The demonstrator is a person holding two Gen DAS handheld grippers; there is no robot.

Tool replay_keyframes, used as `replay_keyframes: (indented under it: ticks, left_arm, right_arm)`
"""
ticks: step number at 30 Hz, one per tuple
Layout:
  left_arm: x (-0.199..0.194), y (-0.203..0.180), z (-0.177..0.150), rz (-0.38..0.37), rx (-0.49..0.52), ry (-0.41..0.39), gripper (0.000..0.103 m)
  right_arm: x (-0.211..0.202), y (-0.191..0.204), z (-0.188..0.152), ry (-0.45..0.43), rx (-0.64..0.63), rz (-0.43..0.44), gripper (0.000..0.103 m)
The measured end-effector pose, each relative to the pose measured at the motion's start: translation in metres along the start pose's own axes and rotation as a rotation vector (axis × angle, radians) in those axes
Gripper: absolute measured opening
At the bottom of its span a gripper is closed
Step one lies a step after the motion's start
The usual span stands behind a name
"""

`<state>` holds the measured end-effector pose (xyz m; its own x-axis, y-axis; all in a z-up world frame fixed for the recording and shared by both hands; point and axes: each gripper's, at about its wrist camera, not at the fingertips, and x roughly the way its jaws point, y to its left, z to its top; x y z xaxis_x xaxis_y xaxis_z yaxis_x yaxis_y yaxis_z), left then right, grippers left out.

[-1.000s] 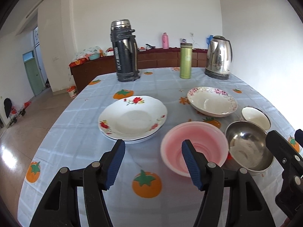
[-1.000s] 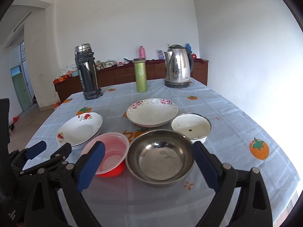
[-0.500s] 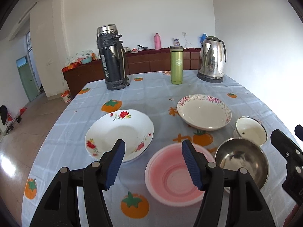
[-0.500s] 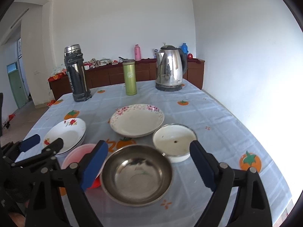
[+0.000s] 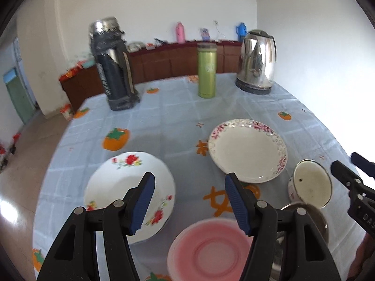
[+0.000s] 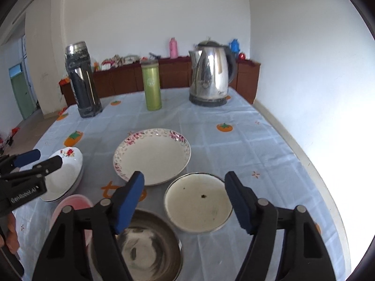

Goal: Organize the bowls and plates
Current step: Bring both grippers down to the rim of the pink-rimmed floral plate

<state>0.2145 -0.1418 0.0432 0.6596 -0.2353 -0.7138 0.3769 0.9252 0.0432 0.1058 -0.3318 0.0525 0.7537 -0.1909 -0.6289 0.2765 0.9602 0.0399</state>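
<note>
On the blue tablecloth sit a white plate with red flowers (image 5: 121, 187) (image 6: 65, 173), a white plate with a pink floral rim (image 5: 247, 149) (image 6: 152, 155), a pink bowl (image 5: 208, 250) (image 6: 70, 207), a steel bowl (image 6: 145, 250) (image 5: 314, 220) and a small white enamel bowl (image 6: 198, 202) (image 5: 310, 182). My left gripper (image 5: 188, 203) is open and empty above the gap between the red-flower plate and the pink bowl. My right gripper (image 6: 185, 203) is open and empty, hovering over the enamel bowl and the steel bowl.
At the far side of the table stand a dark thermos (image 5: 112, 65), a green flask (image 5: 206, 70) and a steel kettle (image 5: 256, 61). A brown cabinet (image 6: 178, 75) with clutter lines the back wall. The table's right edge (image 6: 323, 187) runs near a white wall.
Both grippers have moved forward over the table and to the right; the dishes now lie lower and closer in both views. Both jaws stay open.
</note>
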Motion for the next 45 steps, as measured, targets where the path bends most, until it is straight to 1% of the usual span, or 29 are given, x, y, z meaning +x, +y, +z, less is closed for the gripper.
replay_keyframes:
  ticks: [1,2,4,6,8,10,12,15,18,20,24,25,26,27,28,30,32,35,36,37,39,42,43,45]
  left_arm:
    - [0.006,0.001,0.004,-0.013,-0.009,0.021,0.064]
    - [0.011,0.002,0.008,-0.022,-0.019,0.042,0.064]
    - [0.023,0.003,0.015,-0.043,-0.029,0.076,0.064]
    - [0.034,0.001,0.022,-0.041,-0.024,0.099,0.064]
    - [0.044,0.000,0.027,-0.042,-0.012,0.121,0.064]
    - [0.059,0.000,0.031,-0.057,-0.020,0.168,0.064]
    - [0.075,0.002,0.035,-0.076,-0.041,0.226,0.064]
    - [0.096,0.000,0.041,-0.088,-0.059,0.282,0.064]
    - [0.117,0.002,0.042,-0.106,-0.104,0.345,0.064]
    - [0.129,0.003,0.043,-0.111,-0.121,0.372,0.064]
    - [0.145,0.003,0.044,-0.112,-0.126,0.388,0.064]
    - [0.148,0.003,0.044,-0.114,-0.128,0.393,0.064]
    - [0.152,0.003,0.043,-0.120,-0.133,0.398,0.064]
    - [0.155,0.004,0.044,-0.127,-0.140,0.403,0.062]
    - [0.158,0.004,0.044,-0.137,-0.146,0.407,0.055]
    - [0.163,0.003,0.044,-0.153,-0.149,0.420,0.051]
    - [0.167,0.000,0.044,-0.152,-0.141,0.427,0.049]
    - [0.171,0.000,0.043,-0.160,-0.155,0.435,0.044]
    - [0.174,0.001,0.043,-0.174,-0.166,0.444,0.040]
    - [0.176,0.001,0.042,-0.185,-0.174,0.452,0.037]
    - [0.178,0.001,0.042,-0.197,-0.183,0.457,0.035]
    - [0.179,0.000,0.043,-0.200,-0.185,0.453,0.033]
    - [0.180,-0.001,0.042,-0.206,-0.190,0.454,0.031]
    - [0.181,-0.002,0.041,-0.220,-0.196,0.460,0.030]
  right_arm:
    - [0.007,-0.004,0.004,0.018,0.002,0.011,0.061]
    - [0.015,-0.007,0.009,0.040,0.002,0.018,0.059]
    - [0.030,-0.013,0.018,0.085,0.003,0.043,0.058]
    - [0.042,-0.016,0.024,0.120,0.006,0.073,0.058]
    - [0.058,-0.020,0.031,0.163,0.027,0.110,0.055]
    - [0.071,-0.023,0.037,0.200,0.038,0.122,0.051]
    - [0.084,-0.025,0.043,0.231,0.046,0.138,0.050]
    - [0.104,-0.028,0.048,0.292,0.080,0.173,0.050]
    - [0.128,-0.034,0.052,0.364,0.122,0.206,0.048]
    - [0.138,-0.037,0.057,0.384,0.132,0.202,0.047]
    - [0.156,-0.044,0.063,0.407,0.146,0.198,0.046]
    - [0.163,-0.045,0.063,0.422,0.154,0.197,0.041]
    - [0.168,-0.046,0.063,0.435,0.161,0.200,0.039]
    - [0.173,-0.047,0.062,0.449,0.169,0.208,0.034]
    - [0.179,-0.048,0.060,0.467,0.182,0.224,0.031]
    - [0.185,-0.049,0.059,0.482,0.194,0.236,0.030]
    - [0.188,-0.048,0.059,0.484,0.186,0.241,0.030]
    - [0.189,-0.042,0.059,0.491,0.167,0.243,0.030]
    - [0.190,-0.040,0.059,0.492,0.158,0.235,0.030]
    - [0.190,-0.038,0.059,0.493,0.146,0.219,0.027]
    - [0.192,-0.036,0.058,0.496,0.135,0.212,0.022]
    - [0.196,-0.039,0.056,0.509,0.141,0.201,0.022]
    - [0.198,-0.040,0.055,0.513,0.146,0.205,0.020]
    - [0.203,-0.040,0.053,0.527,0.155,0.215,0.016]
